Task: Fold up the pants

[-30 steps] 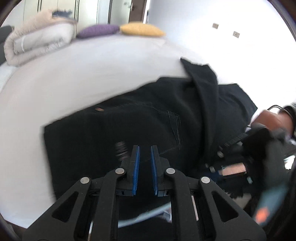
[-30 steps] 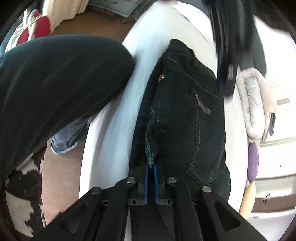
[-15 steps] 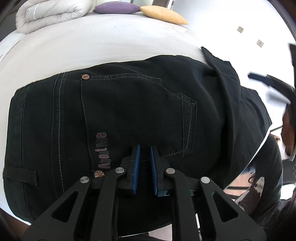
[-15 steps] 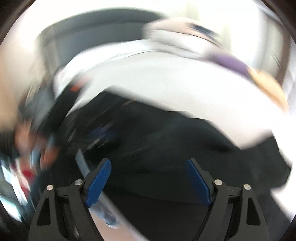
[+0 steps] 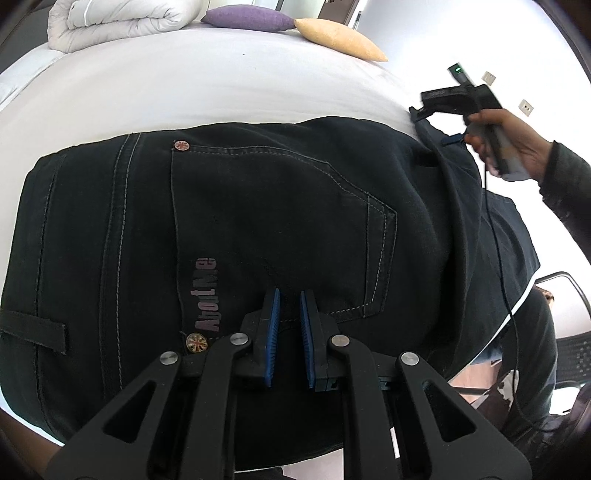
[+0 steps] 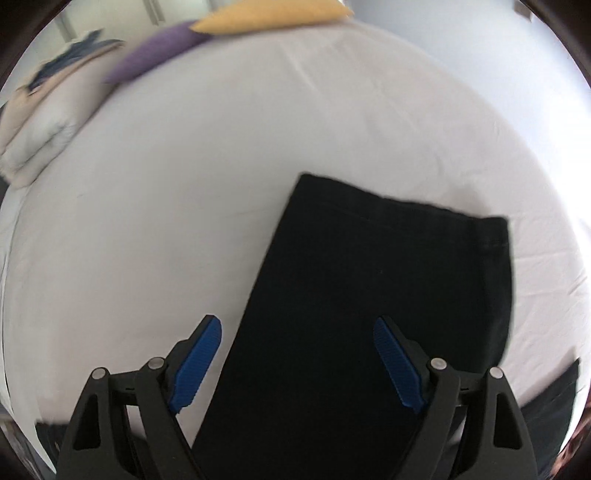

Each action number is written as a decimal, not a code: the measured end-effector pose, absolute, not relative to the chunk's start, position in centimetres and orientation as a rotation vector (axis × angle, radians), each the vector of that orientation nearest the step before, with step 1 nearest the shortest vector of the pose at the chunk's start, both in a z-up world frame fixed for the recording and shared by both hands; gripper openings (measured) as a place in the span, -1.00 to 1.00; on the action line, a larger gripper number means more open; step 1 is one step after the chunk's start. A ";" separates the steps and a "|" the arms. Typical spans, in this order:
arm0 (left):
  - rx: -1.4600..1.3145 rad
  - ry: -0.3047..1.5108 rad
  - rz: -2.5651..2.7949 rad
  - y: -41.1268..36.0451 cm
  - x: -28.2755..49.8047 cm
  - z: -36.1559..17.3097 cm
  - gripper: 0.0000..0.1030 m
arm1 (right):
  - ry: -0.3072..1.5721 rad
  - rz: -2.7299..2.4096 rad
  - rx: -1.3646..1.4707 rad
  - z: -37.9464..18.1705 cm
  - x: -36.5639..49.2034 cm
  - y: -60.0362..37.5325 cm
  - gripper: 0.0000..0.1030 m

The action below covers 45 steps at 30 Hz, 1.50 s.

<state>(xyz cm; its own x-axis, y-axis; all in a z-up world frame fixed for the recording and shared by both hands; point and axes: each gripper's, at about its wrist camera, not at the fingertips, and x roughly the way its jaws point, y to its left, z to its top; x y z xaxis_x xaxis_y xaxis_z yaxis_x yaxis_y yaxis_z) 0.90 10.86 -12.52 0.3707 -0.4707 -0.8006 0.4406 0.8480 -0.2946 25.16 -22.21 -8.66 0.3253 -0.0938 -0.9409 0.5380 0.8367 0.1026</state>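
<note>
My left gripper [image 5: 288,317] is nearly closed over the black pants [image 5: 258,221], holding nothing. My right gripper [image 6: 297,350] is wide open above the pants on the bed [image 6: 184,184].

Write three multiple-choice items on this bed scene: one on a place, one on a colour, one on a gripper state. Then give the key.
1. Where do the black pants lie?
A. on the white bed
B. on a chair
C. on the floor

2. Which colour is the pillow beside the yellow pillow?
A. green
B. purple
C. red

3. How does the right gripper stand?
A. clamped on cloth
B. out of sight
C. open above the pants

Key: 1 A, sheet surrounds the pants. 2 B, purple pillow touches it. 3 C, its blue pads are wide apart, holding nothing.
</note>
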 end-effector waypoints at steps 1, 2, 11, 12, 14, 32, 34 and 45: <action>-0.038 1.038 -0.586 10.9 0.9 -12.6 -0.79 | 1.182 -0.444 0.435 -9.0 25.5 -22.0 0.70; -0.041 1.037 -0.588 10.9 1.0 -12.6 -0.79 | 1.186 -0.458 0.395 -9.2 26.1 -21.5 0.71; -0.036 1.027 -0.582 10.8 0.8 -12.5 -0.79 | 1.165 -0.412 0.264 -7.7 27.9 -20.2 -0.78; -0.034 1.027 -0.582 10.8 0.8 -12.4 -0.79 | 1.149 -0.399 0.298 -7.2 27.4 -20.7 -0.87; -0.032 1.028 -0.579 10.6 0.8 -12.5 -0.79 | 1.097 -0.386 0.353 -5.9 25.9 -22.1 -0.92; 0.005 1.061 -0.550 9.5 1.4 -12.2 -0.78 | 0.584 -0.520 1.029 -6.0 -9.0 -35.4 -0.94; 0.014 1.064 -0.542 9.2 1.3 -12.1 -0.78 | 0.541 -0.502 1.105 -7.3 -10.2 -35.3 -0.92; 0.027 1.066 -0.505 8.2 0.8 -11.9 -0.78 | 0.527 -0.459 1.240 -10.9 -10.1 -34.5 0.22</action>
<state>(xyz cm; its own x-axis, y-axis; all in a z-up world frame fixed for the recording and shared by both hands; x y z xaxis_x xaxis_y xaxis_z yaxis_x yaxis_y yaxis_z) 0.75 8.18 -11.88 0.3810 -0.3831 -0.8415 0.4084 0.8863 -0.2186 -10.11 -34.51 -10.90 0.7947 -0.0436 -0.6054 0.5937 0.2638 0.7603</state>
